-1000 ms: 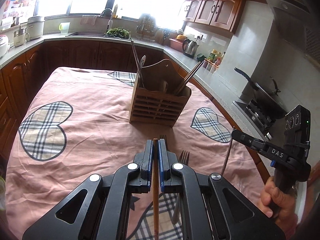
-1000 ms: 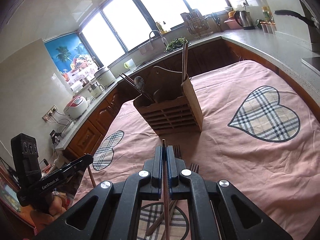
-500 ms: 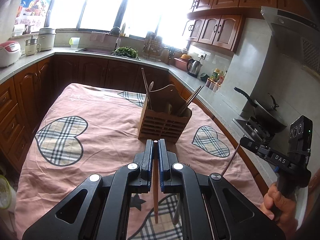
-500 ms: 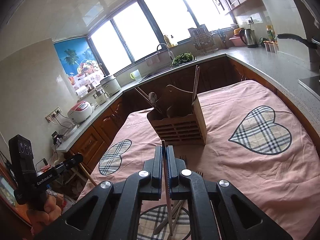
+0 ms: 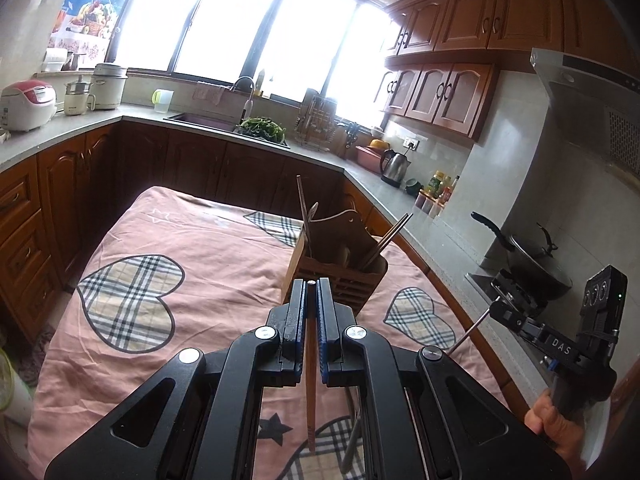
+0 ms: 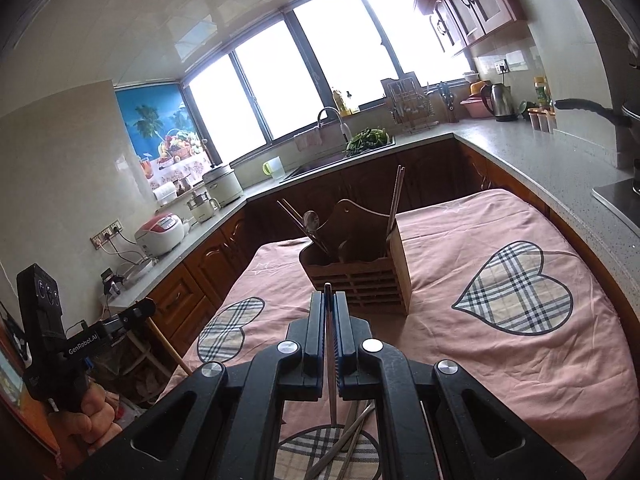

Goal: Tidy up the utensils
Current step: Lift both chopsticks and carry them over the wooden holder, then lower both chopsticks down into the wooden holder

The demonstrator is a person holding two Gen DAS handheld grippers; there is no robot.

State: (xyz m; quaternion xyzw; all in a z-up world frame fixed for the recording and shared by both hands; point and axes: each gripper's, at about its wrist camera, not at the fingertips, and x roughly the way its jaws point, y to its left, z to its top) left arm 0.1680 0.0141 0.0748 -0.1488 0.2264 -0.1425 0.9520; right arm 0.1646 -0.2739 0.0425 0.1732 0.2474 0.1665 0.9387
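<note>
My left gripper (image 5: 311,286) is shut on a wooden chopstick (image 5: 310,400) that hangs down between its fingers above the pink cloth (image 5: 200,248). My right gripper (image 6: 329,298) is shut on a thin metal chopstick (image 6: 331,384). A slatted wooden utensil holder (image 5: 336,280) (image 6: 360,276) stands on the cloth just beyond both sets of fingertips, holding chopsticks and a spoon. Each wrist view also shows the other gripper off to the side: the right gripper (image 5: 506,292) with its metal stick, the left gripper (image 6: 140,312) with its wooden one.
More loose utensils (image 6: 352,436) lie on the cloth under the grippers. A counter wraps around the table, with a stove and pan (image 5: 532,268) on the right, a kettle (image 5: 394,166), a sink at the back and a rice cooker (image 5: 28,106) on the left.
Both grippers have risen with their chopsticks, the sticks' lower ends now hang off the cloth. The forks seen near the fingertips earlier are now hidden below.
</note>
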